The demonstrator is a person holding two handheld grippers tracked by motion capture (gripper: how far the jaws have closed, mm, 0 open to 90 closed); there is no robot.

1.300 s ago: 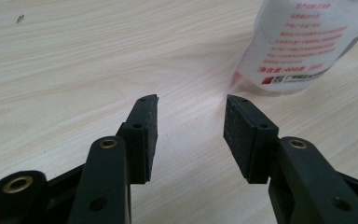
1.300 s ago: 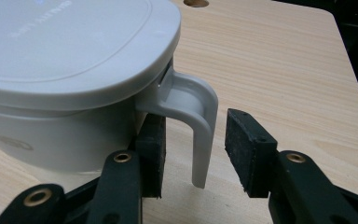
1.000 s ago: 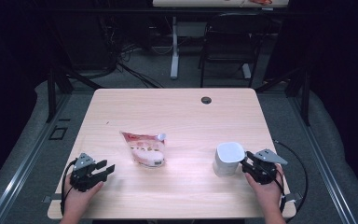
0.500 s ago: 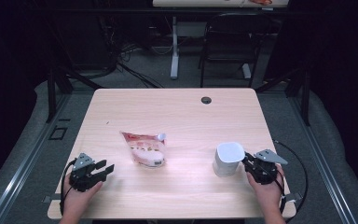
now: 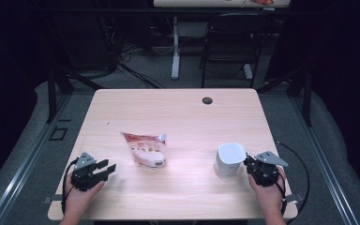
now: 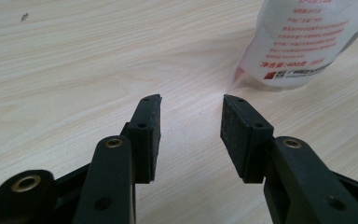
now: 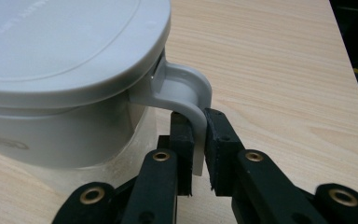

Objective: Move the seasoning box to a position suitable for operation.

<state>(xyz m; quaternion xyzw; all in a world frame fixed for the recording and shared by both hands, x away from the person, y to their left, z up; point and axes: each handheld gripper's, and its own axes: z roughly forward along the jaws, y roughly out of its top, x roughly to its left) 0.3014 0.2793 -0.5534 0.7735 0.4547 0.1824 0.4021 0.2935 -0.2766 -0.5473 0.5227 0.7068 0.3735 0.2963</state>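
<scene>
pale woodgrain table (image 5: 178, 112) bears smooth lidded grey jug (image 5: 229, 159), glossy pouch (image 5: 145, 149).

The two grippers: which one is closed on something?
The right gripper: its jaws have just closed onto the white container's handle. The left gripper stands open over bare table.

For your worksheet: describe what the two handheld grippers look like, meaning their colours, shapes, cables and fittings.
Both the left gripper and the right gripper are black, each topped by a grey three-cornered plate and trailing a black cable. Close up, the jaws are angular black links joined by brass-coloured eyelets, ending in flat rectangular black pads.
</scene>
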